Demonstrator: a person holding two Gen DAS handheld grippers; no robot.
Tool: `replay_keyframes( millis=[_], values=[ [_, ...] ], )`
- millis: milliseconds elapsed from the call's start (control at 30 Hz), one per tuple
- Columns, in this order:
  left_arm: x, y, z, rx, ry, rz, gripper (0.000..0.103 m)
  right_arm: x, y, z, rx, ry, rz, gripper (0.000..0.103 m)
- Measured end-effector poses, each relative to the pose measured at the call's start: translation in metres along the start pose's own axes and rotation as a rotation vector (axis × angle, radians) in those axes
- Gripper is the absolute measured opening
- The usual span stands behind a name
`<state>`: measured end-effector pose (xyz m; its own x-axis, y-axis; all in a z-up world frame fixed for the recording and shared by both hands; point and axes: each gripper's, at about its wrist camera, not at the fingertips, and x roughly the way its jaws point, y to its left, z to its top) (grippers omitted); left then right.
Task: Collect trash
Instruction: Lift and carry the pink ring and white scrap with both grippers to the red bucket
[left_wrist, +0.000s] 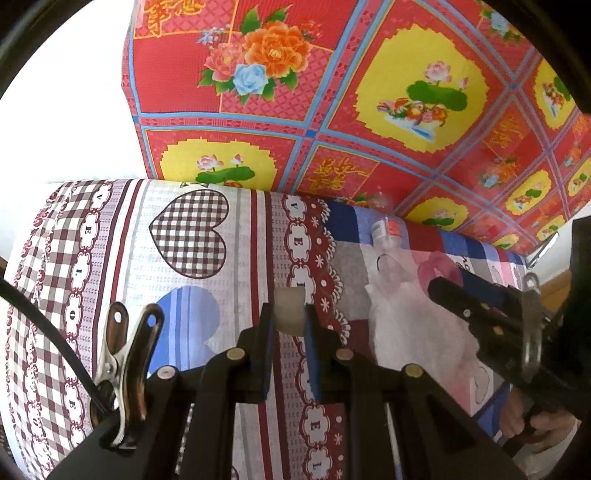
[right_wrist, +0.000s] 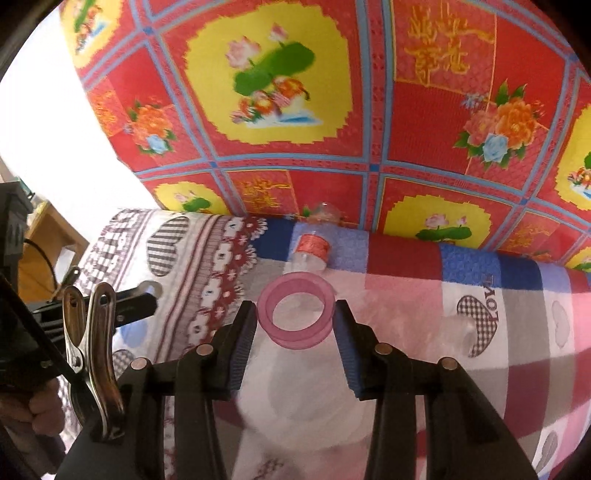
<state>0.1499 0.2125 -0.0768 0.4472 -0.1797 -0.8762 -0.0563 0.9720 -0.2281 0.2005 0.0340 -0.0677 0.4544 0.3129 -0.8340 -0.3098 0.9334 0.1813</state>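
The left gripper is clamped on a small pale translucent block, its blue pads pinching it from both sides above the heart-patterned bedspread. Over in the right wrist view, the right gripper stands part open around a pink translucent plastic ring; the ring sits between the pads, close to both, but whether they actually press on it I cannot tell. Beneath it billows a white plastic bag, which in the left view spreads at three o'clock from the held block. At twelve o'clock beyond the ring lies a clear plastic bottle with a red label, on its side on the blue-and-pink patchwork quilt, near the red floral sheet that rises behind the bed. My read: the ring looks like the bag's mouth frame, and the step in hand is getting the trash over it. To do that well, the right hand should hold the ring level and steady so the opening faces up, while the left carries its block across toward three o'clock, centres it over the hole and only then lets go. Releasing early risks it bouncing off the rim onto the bedding. The bottle is not yet collected.
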Motion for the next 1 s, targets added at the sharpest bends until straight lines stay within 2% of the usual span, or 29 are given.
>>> replay_keyframes(
  millis=[700,1000],
  values=[
    [-0.052,0.012,-0.039,0.066,-0.016,-0.045,0.016,-0.068,0.054,-0.051,0.093,-0.077,-0.033,0.043],
    [-0.078,0.018,-0.056,0.063,-0.039,-0.037,0.016,-0.089,0.079,-0.063,0.061,-0.1,-0.022,0.043]
  ],
)
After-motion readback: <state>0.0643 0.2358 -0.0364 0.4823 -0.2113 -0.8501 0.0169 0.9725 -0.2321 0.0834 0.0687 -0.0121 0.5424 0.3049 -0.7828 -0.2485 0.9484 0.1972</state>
